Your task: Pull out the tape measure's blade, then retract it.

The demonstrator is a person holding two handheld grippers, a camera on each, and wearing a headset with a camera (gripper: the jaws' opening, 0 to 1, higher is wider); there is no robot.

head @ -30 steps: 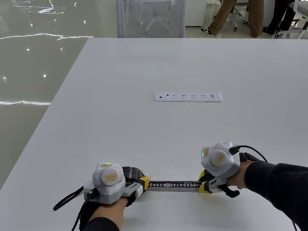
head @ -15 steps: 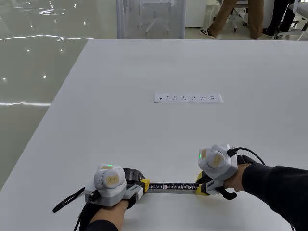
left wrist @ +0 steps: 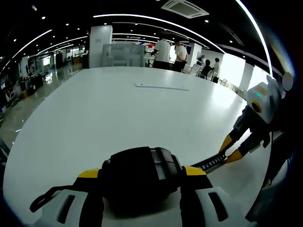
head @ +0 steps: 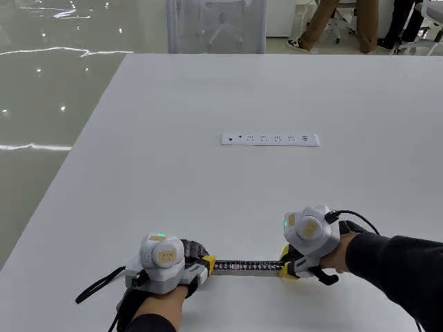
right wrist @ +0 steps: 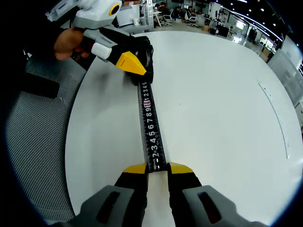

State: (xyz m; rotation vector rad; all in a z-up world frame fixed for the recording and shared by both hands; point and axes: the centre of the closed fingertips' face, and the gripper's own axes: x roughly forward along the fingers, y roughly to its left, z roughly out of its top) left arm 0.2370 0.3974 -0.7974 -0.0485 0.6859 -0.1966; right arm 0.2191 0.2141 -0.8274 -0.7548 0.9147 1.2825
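Right gripper [right wrist: 157,168] has closed in on the tape case [left wrist: 139,163] — less blade [right wrist: 149,118] out. Left gripper [left wrist: 141,173] clamps the case on the table [head: 208,104]; right pinches the blade tip. Risk: tip slips — blade whips back into case.

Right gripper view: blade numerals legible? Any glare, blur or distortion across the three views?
Right gripper view: blade numerals sharp and readable near the jaws, smaller toward the tape measure case; fisheye bends the table edge. Left gripper view: case close and dark, little detail; ceiling lights curve. Head view: no blur, even light; glare on the floor; blade numerals too small to read.
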